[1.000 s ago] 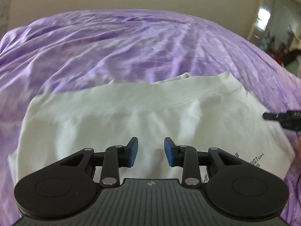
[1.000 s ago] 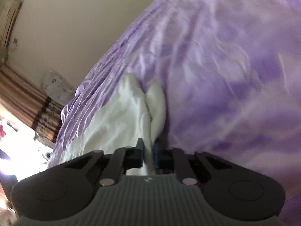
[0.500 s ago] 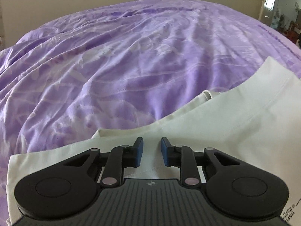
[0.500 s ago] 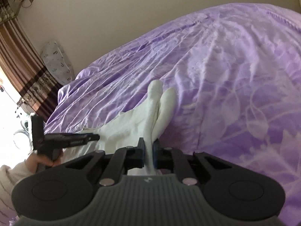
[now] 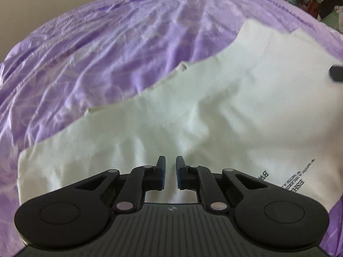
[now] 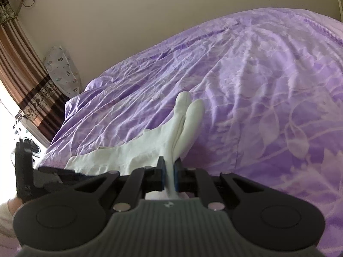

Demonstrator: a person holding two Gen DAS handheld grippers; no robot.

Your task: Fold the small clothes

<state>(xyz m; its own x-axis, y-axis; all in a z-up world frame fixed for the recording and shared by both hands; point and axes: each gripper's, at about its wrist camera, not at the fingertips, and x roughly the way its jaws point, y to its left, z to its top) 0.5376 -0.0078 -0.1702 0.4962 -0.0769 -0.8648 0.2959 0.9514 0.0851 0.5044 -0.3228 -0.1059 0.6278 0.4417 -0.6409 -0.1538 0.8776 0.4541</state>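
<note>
Left wrist view: white garment [image 5: 214,115] spread flat on purple bedsheet [image 5: 107,49], black print near right edge. Left gripper [image 5: 170,172] over cloth, jaws narrowly apart, nothing visibly between them. Right wrist view: right gripper [image 6: 169,174] clamped on bunched fold of garment [image 6: 171,128], which trails forward across sheet [image 6: 268,90]. Sheet wrinkled, leaf-patterned. Beige wall [image 6: 150,10] behind bed; striped brown curtain [image 6: 23,68] at left, patterned bag [image 6: 62,70] beside it.
</note>
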